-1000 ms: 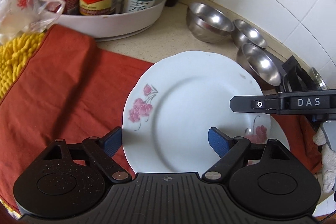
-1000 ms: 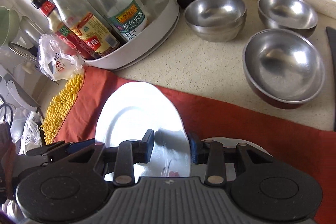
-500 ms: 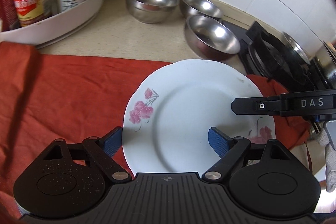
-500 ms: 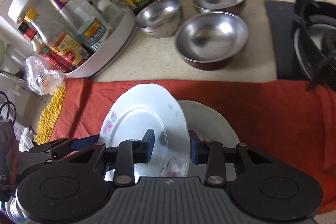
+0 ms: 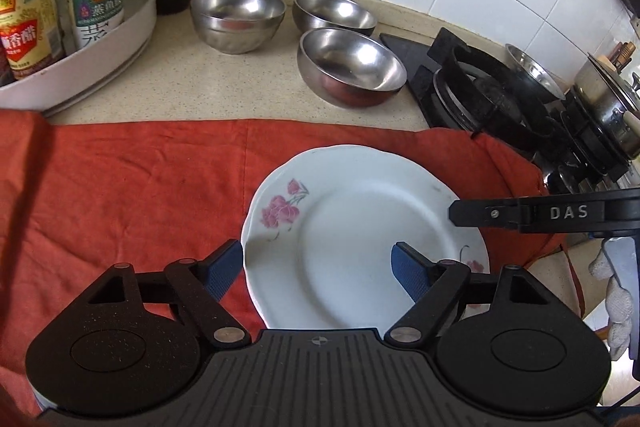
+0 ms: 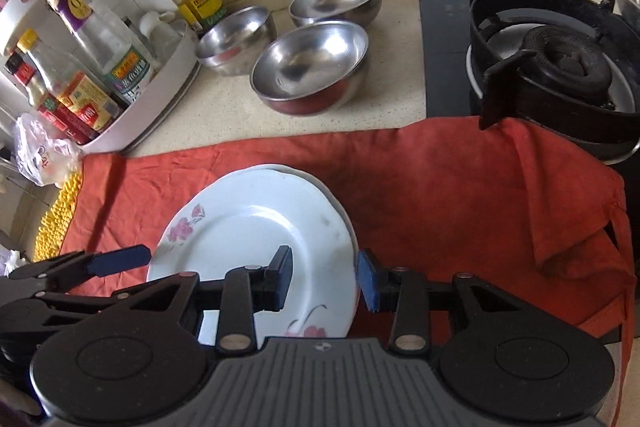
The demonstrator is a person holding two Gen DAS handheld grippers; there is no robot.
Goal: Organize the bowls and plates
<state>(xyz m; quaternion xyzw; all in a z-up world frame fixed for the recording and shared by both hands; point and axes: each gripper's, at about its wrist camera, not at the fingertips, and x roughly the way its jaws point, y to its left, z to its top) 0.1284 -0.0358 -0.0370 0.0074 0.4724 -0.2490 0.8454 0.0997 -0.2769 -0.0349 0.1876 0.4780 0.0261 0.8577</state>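
Plates first: the floral plate (image 6: pixel 256 239) sits low over the red cloth (image 6: pixel 460 195), almost squarely above a second plate (image 6: pixel 298 171), of which I see only a thin crescent of rim past its far edge. I cannot tell whether the two already touch.

My right gripper (image 6: pixel 323 279) has its tongs closed on the floral plate's right rim, one pad on the upper face and the other against the outer edge. My left gripper (image 5: pixel 316 271) is spread wide and holds nothing. Its left finger stands just outside the near-left rim and its right finger hovers above the plate's well, so it steadies at most.

I judge that I am in the stacking step, setting the top plate onto the lower one. Next I want to lower it the last bit, keep the rims lined up and level the plate so it seats without sliding. Only then should I ease the right tongs apart and draw them out sideways, so the pad under the rim does not drag the stack across the cloth.

The three steel bowls (image 5: pixel 352 71) stand untouched on the counter behind the cloth, between the bottle rack (image 5: pixel 132 23) and the stove (image 6: pixel 560 67). Two are close together and one is a little apart. Nesting them looks like the remaining work, and both grippers are well clear of them for now.
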